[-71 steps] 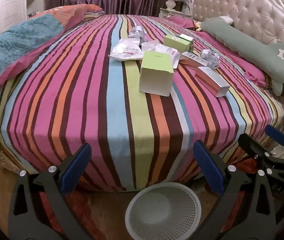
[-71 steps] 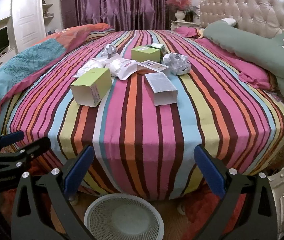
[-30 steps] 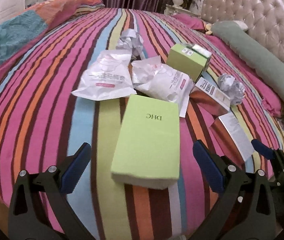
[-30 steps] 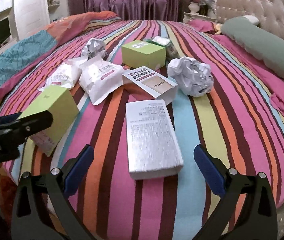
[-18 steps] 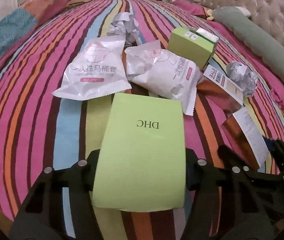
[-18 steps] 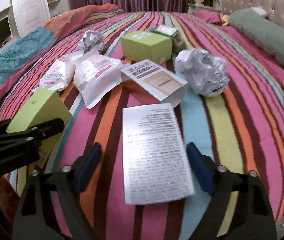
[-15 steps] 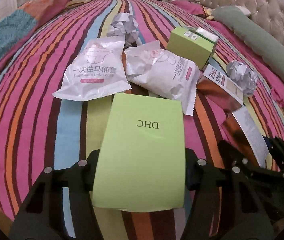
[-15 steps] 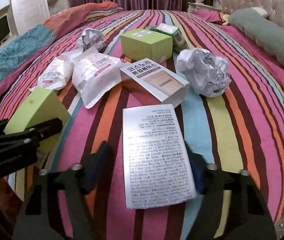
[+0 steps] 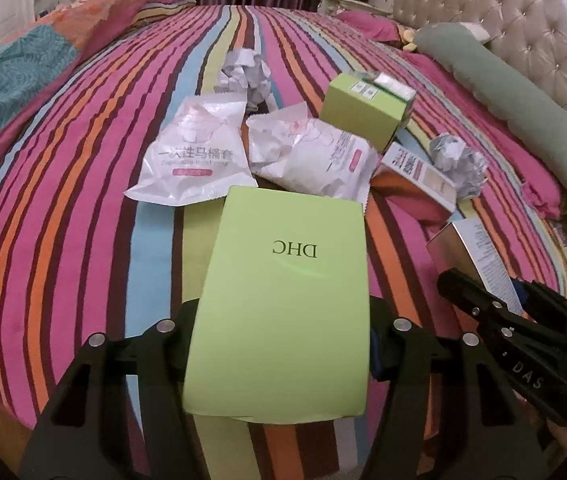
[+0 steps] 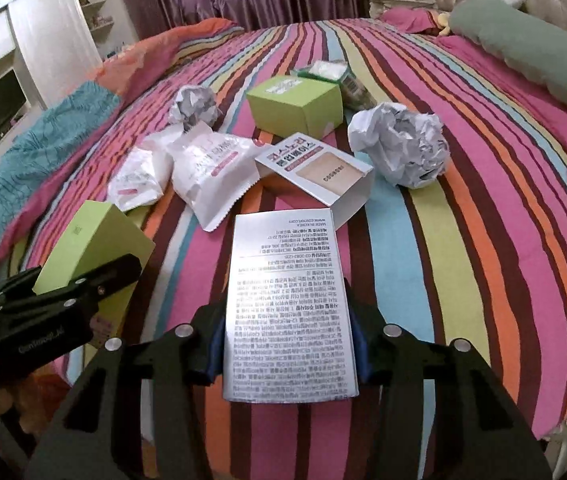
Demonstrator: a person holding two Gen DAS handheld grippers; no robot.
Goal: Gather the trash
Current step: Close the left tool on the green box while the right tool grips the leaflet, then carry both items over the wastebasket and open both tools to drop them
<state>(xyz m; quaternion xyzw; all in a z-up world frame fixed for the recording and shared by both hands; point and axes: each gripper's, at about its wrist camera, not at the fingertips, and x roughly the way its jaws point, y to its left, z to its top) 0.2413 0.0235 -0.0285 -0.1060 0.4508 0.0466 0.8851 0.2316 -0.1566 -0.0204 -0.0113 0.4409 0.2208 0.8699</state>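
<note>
1. Both sets of jaws are clamped, each on a box: the left gripper (image 9: pixel 283 344) pinches the green box (image 9: pixel 283 300) across its width, and the right gripper (image 10: pixel 287 344) pinches the silver box (image 10: pixel 287 308) the same way.
2. Each box's long axis runs straight out from its jaws, away from the camera, with the near end between the pads and the far end toward the middle of the bed (image 9: pixel 63 200). Whether either box is off the bedspread I cannot tell.
3. Seen from the right wrist, the green box sits to the left of the silver one, well apart, so the two hands do not crowd each other.
4. Beyond the held boxes lies the rest of the trash: two white wrappers (image 9: pixel 195 164) side by side, a white carton (image 10: pixel 319 172) just past the silver box, a small green box (image 10: pixel 297 108), and two paper balls (image 10: pixel 403 144), one at the far left of the heap, one at the right.
5. No bin or other container shows in either view, so the drop point must be sought outside the frame; my guess is that both boxes need lifting back off the bed edge.
</note>
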